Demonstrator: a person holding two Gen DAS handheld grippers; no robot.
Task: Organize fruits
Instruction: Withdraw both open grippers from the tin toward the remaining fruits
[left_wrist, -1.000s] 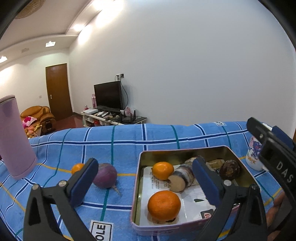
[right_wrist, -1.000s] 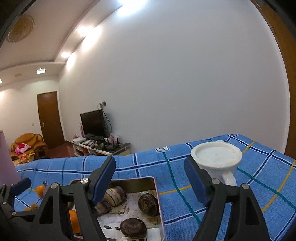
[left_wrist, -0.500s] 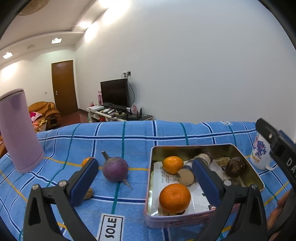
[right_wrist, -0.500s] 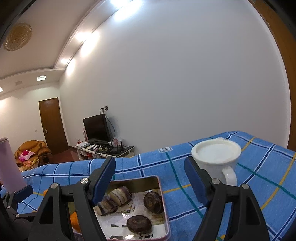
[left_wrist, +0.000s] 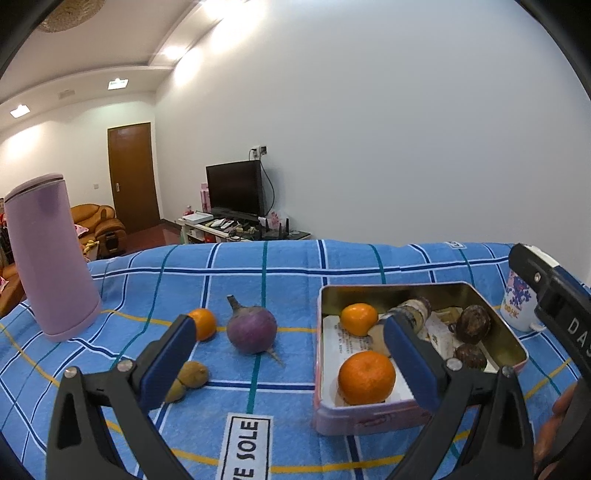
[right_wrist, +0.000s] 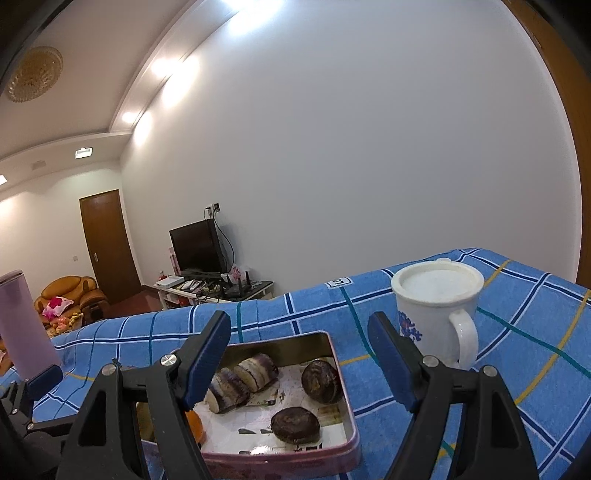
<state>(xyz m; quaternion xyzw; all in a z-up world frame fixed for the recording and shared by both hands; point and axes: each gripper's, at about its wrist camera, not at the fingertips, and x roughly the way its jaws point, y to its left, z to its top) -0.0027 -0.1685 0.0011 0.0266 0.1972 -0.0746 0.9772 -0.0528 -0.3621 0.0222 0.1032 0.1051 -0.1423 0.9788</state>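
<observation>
A pink tin box (left_wrist: 424, 415) sits on the blue checked cloth and holds two oranges (left_wrist: 366, 376), striped root pieces (right_wrist: 240, 380) and dark brown round fruits (right_wrist: 295, 424). To its left lie a purple turnip (left_wrist: 252, 331), a small orange (left_wrist: 202, 323) and a brownish fruit (left_wrist: 190, 376). My left gripper (left_wrist: 284, 358) is open and empty, above the cloth between the turnip and the box. My right gripper (right_wrist: 299, 350) is open and empty above the box (right_wrist: 343, 417).
A tall lilac flask (left_wrist: 50, 254) stands at the left. A white lidded mug (right_wrist: 436, 310) stands right of the box. A "SOLE" label (left_wrist: 245, 446) is on the cloth near me. Beyond the table are a TV, a door and a sofa.
Both grippers have risen and drawn back, so more of the cloth shows. The left view has swung left, bringing the brownish fruit into view. Both stay open.
</observation>
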